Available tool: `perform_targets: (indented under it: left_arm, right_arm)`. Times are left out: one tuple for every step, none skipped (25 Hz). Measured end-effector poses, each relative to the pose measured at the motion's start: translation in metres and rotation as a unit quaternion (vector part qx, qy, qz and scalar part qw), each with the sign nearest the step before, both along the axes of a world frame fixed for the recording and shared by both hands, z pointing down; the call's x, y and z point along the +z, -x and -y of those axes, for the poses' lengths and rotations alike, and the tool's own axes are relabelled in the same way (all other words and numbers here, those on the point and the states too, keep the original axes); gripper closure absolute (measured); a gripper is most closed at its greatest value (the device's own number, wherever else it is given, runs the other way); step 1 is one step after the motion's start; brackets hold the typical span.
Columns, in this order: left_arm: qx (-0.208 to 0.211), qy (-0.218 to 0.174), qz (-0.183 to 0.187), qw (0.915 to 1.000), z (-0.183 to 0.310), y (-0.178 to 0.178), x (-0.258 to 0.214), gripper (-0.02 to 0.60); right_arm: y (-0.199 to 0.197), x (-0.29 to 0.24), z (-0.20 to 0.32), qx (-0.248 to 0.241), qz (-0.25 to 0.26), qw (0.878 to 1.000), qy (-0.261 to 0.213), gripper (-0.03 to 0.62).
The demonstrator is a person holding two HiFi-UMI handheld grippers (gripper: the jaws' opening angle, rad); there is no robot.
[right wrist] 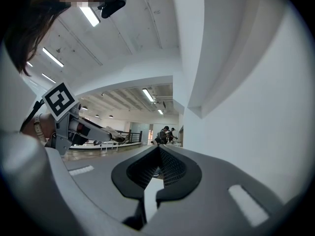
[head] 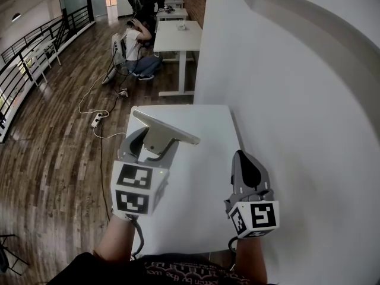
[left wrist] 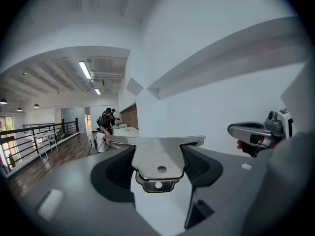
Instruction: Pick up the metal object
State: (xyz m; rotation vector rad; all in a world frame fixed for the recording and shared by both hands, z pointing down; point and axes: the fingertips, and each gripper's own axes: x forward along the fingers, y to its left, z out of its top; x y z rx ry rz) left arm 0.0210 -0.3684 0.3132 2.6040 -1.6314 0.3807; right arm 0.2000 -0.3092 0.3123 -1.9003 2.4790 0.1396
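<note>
The metal object [head: 161, 134] is a flat T-shaped steel bracket with a long crossbar. My left gripper [head: 151, 149] is shut on its stem and holds it up over the white table [head: 202, 183]. In the left gripper view the bracket [left wrist: 158, 160] sits between the black pads [left wrist: 114, 173], with two small holes showing and the crossbar level above. To the right, my right gripper [head: 246, 164] hovers over the table with its jaws closed together and nothing in them. In the right gripper view its ribbed pads [right wrist: 170, 168] meet at the tip.
The white wall [head: 297, 100] runs close along the table's right side. Wooden floor [head: 53, 153] with a power strip and cables lies to the left. Farther back stand more white tables [head: 178, 37] and two people, one crouching beside a table.
</note>
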Motion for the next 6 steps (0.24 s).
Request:
perform_targets:
  left_arm:
    - [0.001, 0.000, -0.001, 1.0000, 0.0002, -0.0006, -0.0001, 0.287]
    - [0.002, 0.000, -0.002, 1.0000, 0.0001, -0.0012, -0.0003, 0.287]
    - [0.004, 0.000, -0.003, 1.0000, -0.0005, -0.0017, -0.0006, 0.285]
    - [0.006, 0.000, -0.004, 1.0000, -0.0014, -0.0021, -0.0010, 0.285]
    - [0.008, 0.001, -0.005, 1.0000, -0.0025, -0.0023, -0.0013, 0.285]
    - [0.010, 0.001, -0.006, 0.9999, -0.0037, -0.0025, -0.0016, 0.285]
  right_arm:
    - [-0.0005, 0.0002, 0.0002, 0.000, 0.000, 1.000, 0.000, 0.583]
    - [-0.0014, 0.0007, 0.0004, 0.001, 0.003, 1.000, 0.000, 0.583]
    - [-0.0018, 0.0007, 0.0003, 0.001, 0.005, 1.000, 0.000, 0.583]
    - [-0.0015, 0.0003, -0.0002, 0.001, 0.006, 1.000, 0.000, 0.583]
    - [-0.0010, -0.0002, -0.0009, 0.000, 0.005, 1.000, 0.001, 0.583]
    - [-0.0005, -0.0008, -0.0017, -0.001, 0.005, 1.000, 0.001, 0.583]
